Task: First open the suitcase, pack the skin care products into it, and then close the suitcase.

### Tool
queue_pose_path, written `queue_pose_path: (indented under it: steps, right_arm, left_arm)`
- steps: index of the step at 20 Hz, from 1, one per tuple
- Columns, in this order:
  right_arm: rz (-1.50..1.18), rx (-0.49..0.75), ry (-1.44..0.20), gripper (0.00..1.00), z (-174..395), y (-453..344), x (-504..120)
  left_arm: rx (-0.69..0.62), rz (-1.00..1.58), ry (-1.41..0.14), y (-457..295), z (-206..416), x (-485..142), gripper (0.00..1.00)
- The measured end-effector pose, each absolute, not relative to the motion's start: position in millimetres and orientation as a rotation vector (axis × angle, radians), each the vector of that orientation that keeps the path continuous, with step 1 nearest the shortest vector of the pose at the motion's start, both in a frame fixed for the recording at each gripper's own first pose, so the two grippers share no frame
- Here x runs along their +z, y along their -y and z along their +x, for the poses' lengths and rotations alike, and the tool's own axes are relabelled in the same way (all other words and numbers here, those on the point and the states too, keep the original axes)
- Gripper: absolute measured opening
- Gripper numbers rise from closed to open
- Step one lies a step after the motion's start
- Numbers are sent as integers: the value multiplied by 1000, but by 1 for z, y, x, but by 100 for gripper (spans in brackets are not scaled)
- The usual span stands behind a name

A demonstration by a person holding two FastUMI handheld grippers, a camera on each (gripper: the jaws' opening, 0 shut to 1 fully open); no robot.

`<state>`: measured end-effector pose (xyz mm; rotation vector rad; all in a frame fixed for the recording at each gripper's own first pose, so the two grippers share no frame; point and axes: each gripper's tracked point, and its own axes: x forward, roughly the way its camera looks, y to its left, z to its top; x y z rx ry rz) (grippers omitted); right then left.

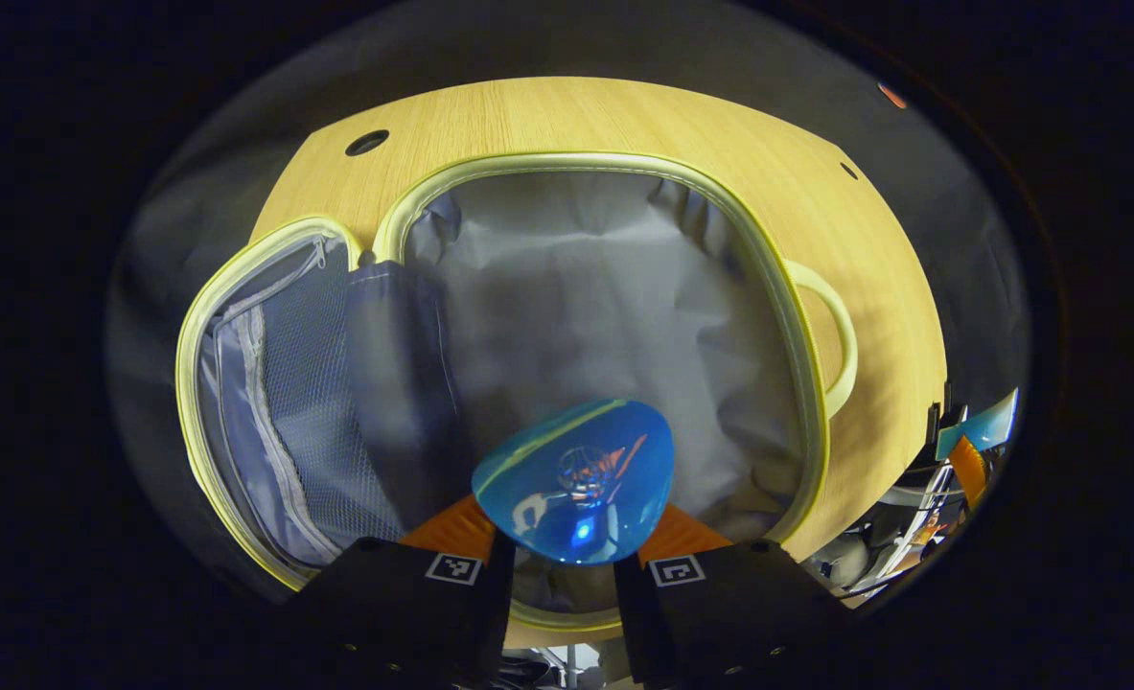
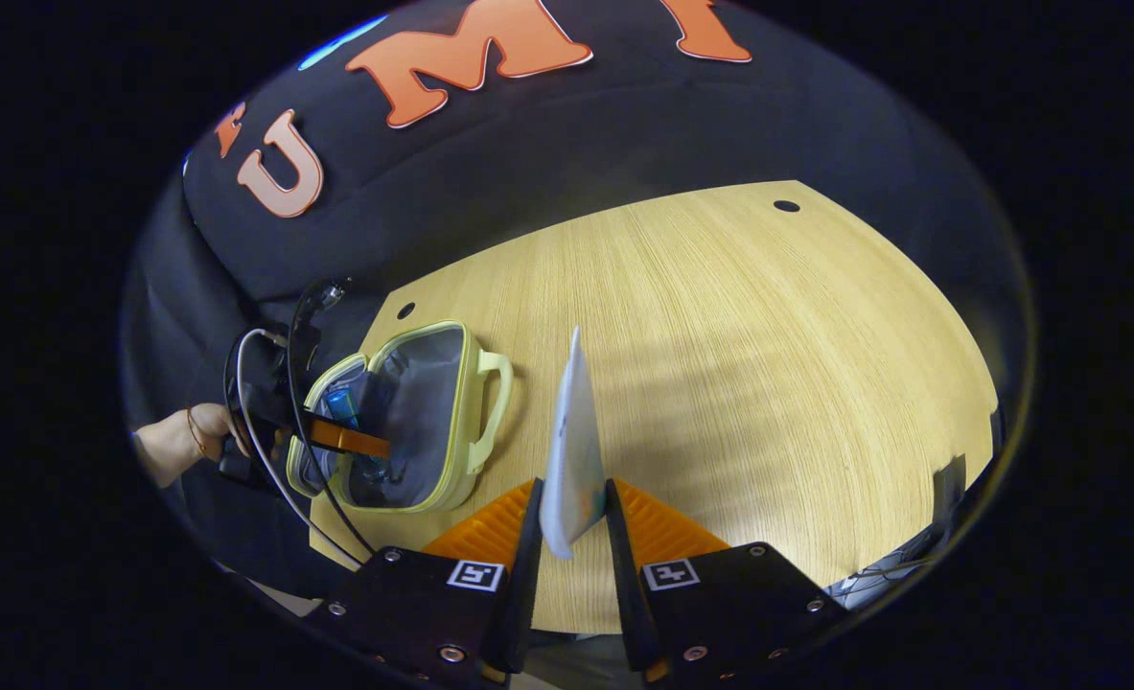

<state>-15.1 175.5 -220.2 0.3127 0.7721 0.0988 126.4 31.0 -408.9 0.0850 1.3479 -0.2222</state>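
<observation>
Left gripper view: packing step is in hand. The suitcase (image 1: 614, 287) lies open across the frame's centre on the table (image 1: 567, 115), grey lining bare, mesh-pocket lid at left, handle at right. The left gripper (image 1: 567, 565), bottom centre, has its jaws closed on a blue bottle (image 1: 574, 481) held over the lining. Next move, in my judgement: lower and release it inside.

Right gripper view: the right gripper (image 2: 571, 546), bottom centre, grips a thin pale sachet (image 2: 574, 450) on edge above the table. The suitcase sits centre-left, well apart; that item needs carrying over.
</observation>
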Motion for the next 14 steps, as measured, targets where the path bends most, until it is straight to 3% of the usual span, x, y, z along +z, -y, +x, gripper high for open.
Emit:
queue_pose_path:
  steps: [3, 5, 8, 14]
  right_arm:
    - [302, 96, -767, 39, -12, -180, -216]
    - [293, 106, -769, 39, -9, -186, -214]
    - [281, 127, -768, 39, -3, -196, -208]
    - [254, 257, -766, 39, 25, -232, -164]
  left_arm:
    - [-233, 69, -1353, -29, 128, -411, 51]
    - [-261, 53, -1332, -18, 132, -405, 60]
    - [-307, 49, -1288, -6, 129, -387, 100]
    - [-386, -38, -1094, 1, 112, -314, 98]
